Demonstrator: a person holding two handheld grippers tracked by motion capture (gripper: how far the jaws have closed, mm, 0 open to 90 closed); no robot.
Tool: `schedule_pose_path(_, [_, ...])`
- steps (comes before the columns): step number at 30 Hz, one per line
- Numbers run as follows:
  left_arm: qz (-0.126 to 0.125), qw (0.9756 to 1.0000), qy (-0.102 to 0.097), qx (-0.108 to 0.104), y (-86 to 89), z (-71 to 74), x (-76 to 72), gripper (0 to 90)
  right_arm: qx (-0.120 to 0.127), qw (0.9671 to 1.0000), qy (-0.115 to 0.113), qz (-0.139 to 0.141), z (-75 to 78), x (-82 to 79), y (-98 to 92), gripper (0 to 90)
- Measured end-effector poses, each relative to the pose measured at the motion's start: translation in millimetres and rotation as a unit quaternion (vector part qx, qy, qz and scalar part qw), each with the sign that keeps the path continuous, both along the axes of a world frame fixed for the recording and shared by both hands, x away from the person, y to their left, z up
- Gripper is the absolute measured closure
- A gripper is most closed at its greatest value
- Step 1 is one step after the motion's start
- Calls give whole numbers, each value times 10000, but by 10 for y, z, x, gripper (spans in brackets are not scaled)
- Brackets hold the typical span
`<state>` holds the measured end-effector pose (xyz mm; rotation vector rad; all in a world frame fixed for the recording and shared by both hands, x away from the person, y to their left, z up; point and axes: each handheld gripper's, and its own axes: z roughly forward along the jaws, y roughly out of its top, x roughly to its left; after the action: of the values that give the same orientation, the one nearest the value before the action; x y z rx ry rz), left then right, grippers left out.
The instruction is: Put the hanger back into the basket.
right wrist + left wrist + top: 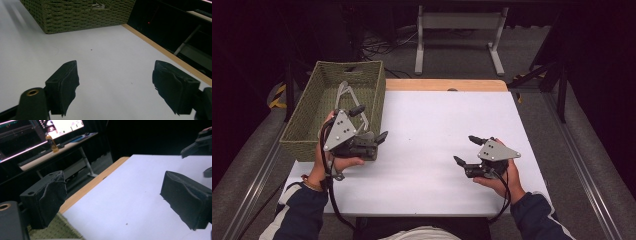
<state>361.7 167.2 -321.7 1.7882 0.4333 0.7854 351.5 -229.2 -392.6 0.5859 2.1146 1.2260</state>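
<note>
Tongs (353,102) are lying loose in the green woven basket (301,131) at the table's (437,130) left edge, nothing gripping them. My left gripper (371,124) sits w/ jaws wide apart over the basket's right rim. Right gripper (466,150) is also spread, empty, well apart over bare white tabletop.

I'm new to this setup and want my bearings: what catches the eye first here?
The green woven basket at the table's left edge stands out, with a pale metal tool, perhaps tongs, lying inside. The left gripper is open beside the basket's near corner, and the right gripper, also open, hovers over the white tabletop at the right.
</note>
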Motion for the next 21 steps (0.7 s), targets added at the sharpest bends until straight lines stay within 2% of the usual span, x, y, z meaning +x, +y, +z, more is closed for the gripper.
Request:
schedule_pose_path(5, [-252, 9996, -90, 50, -188, -46, -132, 71, 113, 9999, -16, -66, 16, -59, -67, 211])
schedule_pose_path(7, [-389, 9991, -50, 146, -293, -102, -158, 71, 104, 9999, -36, -98, 6, -84, -91, 211])
schedule_pose_path(13, [-459, 9986, -7, 267, -441, -249, -157, 76, 52, 9999, -89, -117, -2, -120, -97, 212])
schedule_pose_path(18, [-559, 9975, 201, 393, -531, -443, -125, 83, 20, 9998, -104, -164, -25, -150, -117, 213])
schedule_pose_path(21, [-529, 9972, 247, 462, -535, -551, -103, 84, 14, 9998, -122, -180, -42, -178, -135, 213])
